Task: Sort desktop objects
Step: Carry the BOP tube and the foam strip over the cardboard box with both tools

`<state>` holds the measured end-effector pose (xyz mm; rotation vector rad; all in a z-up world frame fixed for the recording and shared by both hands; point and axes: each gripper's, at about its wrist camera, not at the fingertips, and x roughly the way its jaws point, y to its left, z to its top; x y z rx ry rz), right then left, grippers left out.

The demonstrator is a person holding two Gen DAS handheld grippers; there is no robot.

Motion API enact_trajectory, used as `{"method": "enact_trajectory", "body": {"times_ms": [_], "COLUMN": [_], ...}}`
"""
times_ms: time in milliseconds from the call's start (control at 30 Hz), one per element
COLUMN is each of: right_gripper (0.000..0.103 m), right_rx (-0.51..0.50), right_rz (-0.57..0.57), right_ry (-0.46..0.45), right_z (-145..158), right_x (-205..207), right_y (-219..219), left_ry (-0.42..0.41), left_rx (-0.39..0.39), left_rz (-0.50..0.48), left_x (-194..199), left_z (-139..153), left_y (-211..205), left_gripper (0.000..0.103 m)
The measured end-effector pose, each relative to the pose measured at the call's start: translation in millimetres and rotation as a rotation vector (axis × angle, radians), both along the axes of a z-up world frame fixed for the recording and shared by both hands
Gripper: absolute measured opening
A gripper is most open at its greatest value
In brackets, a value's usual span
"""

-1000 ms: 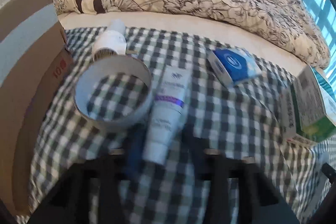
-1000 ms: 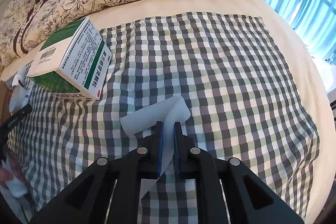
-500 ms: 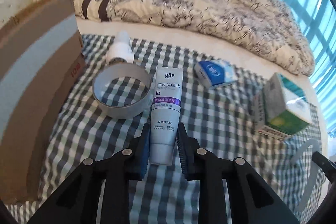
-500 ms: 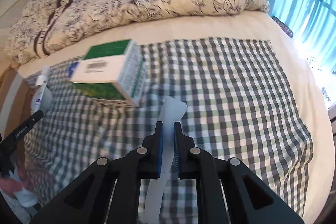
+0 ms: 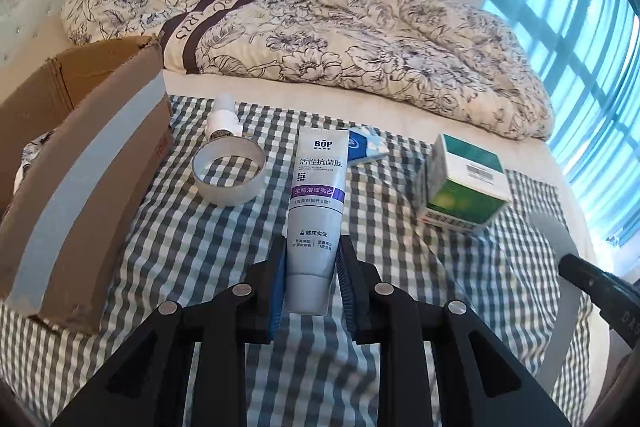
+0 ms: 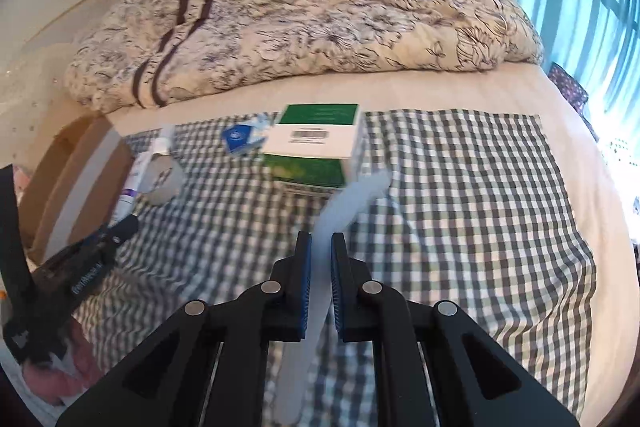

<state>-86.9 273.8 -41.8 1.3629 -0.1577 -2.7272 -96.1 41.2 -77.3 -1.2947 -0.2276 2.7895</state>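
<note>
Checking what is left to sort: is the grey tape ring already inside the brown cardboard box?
No, the grey tape ring lies on the checked cloth beside the brown cardboard box.

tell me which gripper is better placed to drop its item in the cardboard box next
Left. The left gripper holds the toothpaste tube with the cardboard box right beside it. The right gripper, holding a white strip, sits across the checked cloth, farther from the box.
</note>
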Motion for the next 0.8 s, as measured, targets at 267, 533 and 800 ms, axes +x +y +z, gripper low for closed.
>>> {"method": "enact_trajectory", "body": {"times_ms": [267, 533, 800], "right_gripper": [0.009, 0.009, 0.009], "right_rx": [-0.031, -0.026, -0.043], "right_rz": [0.083, 0.153, 0.225], "right_ry": [0.033, 0.07, 0.093], "right_z": [23.5, 46.0, 64.9], "right_x": [32.5, 58.5, 77.1], "right_y": [-35.2, -69.3, -104.5], "left_ry": [0.026, 0.068, 0.057], "left_rx": [0.002, -0.001, -0.027], "left_rz": [-0.02, -0.023, 0.02], "left_x": [35.6, 65.9, 87.4], "left_z": [17.2, 42.1, 59.2], "left_y": [-4.4, -17.0, -43.4], "left_gripper": [0.024, 0.024, 0.025]}}
